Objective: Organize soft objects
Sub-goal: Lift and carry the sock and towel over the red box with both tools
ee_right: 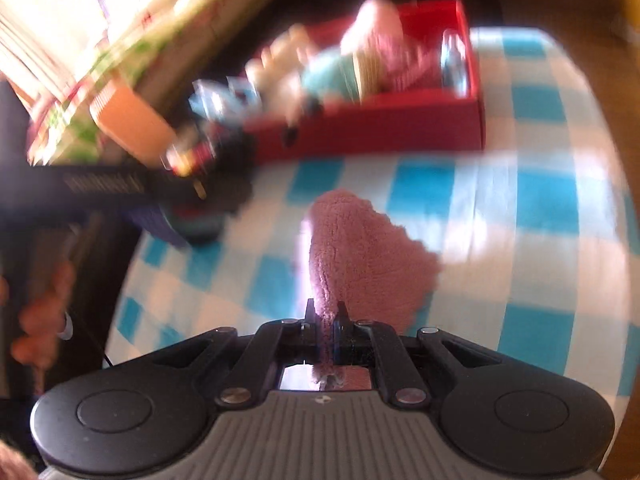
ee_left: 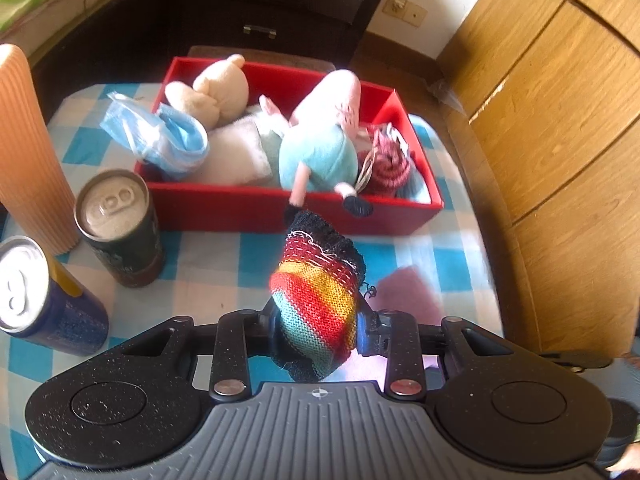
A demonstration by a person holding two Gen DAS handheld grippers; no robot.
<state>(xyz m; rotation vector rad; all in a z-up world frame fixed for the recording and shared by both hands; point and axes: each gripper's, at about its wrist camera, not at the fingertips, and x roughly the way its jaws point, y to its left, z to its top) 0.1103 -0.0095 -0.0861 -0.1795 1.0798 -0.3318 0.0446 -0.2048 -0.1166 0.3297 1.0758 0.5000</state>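
Soft stuff is mostly boxed already: the red box [ee_left: 248,208] at the far edge of the checked worktop [ee_left: 416,256] holds a cream plush [ee_left: 218,88], a pig doll [ee_left: 320,136] and a striped roll [ee_left: 386,166]. We've got 2 pieces left, both lifted. Our left hand-held gripper [ee_left: 316,328] is partly closed, squeezing a rainbow knit sock [ee_left: 316,300] just short of the box's near wall. Our right hand-held gripper [ee_right: 325,316] is clamped right down on a pink fluffy cloth [ee_right: 360,248] over the middle of the worktop; that view is blurry. Looks like we're mid-carry. Next we need to clear the near wall, find a gap beside the doll and let go.
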